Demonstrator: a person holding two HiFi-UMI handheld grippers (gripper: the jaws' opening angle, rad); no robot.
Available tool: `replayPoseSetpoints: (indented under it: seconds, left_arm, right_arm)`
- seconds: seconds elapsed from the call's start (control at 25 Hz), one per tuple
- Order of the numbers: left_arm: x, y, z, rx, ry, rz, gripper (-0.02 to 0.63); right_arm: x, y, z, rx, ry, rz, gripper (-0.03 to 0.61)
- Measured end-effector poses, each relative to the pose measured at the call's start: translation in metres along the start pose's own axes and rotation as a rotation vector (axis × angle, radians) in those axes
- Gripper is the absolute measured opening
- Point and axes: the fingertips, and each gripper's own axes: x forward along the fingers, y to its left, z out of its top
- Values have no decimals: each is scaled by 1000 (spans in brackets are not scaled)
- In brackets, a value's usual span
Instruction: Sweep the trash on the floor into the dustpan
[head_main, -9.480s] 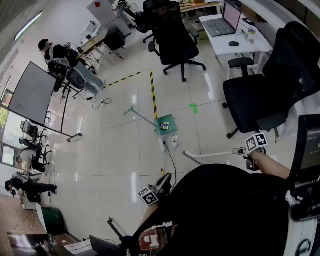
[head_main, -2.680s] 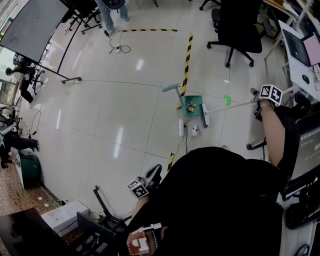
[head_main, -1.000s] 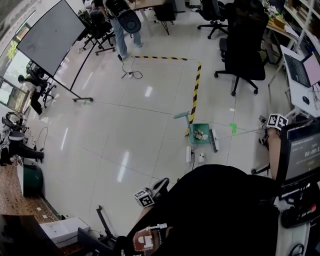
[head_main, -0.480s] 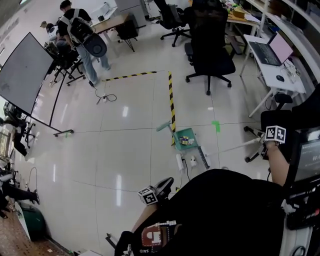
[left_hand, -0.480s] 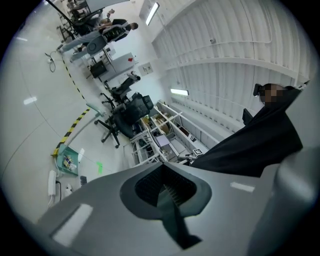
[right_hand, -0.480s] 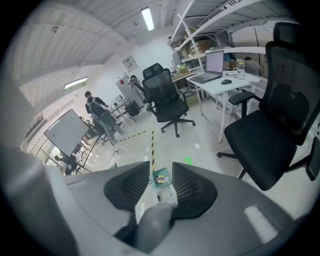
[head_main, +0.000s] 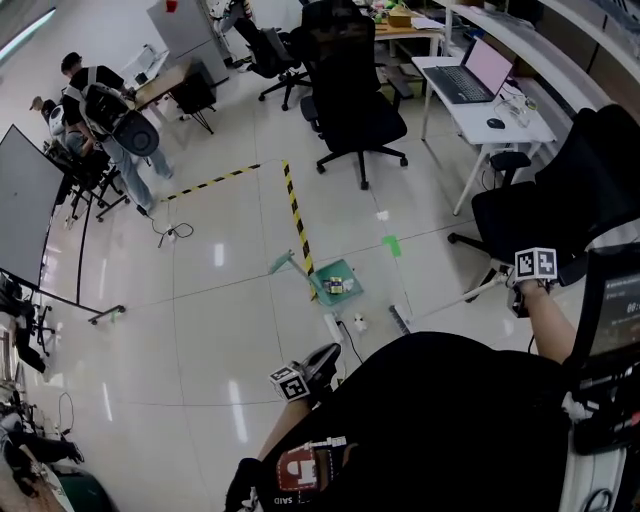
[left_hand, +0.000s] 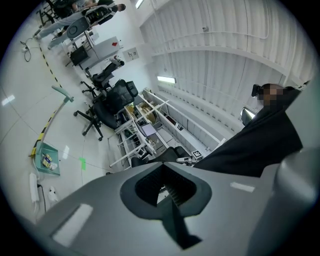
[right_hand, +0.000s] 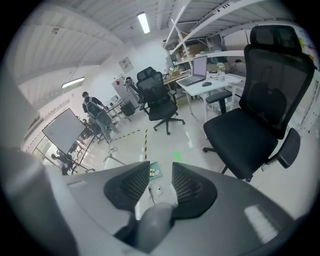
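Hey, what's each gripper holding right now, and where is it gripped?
The right gripper is shut on the broom, near the top end of its handle. The left gripper is shut and holds nothing.

One green dustpan (head_main: 346, 274), one broom (head_main: 400, 320), one open laptop (head_main: 470, 76)

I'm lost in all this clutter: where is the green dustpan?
In the head view the green dustpan sits on the floor near the middle, against the near end of the yellow-and-black tape line, with a white power strip just below it.
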Motion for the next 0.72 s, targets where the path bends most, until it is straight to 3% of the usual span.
replayPoseSetpoints:
  seconds: [0.28,0.52,0.72]
  left_arm:
    - [24,-71,-72,50,-1,39,2]
    - [58,-151,-182,12,-133,86,2]
    - [60,-242,-258,15,-140,112,2]
  right_arm:
    - [-70,-70,-44,-11,-29,65,137]
    - [-138,-137,-93,-45,-35,164,137]
    - [-213,-188,-148,-31,-8,212,137]
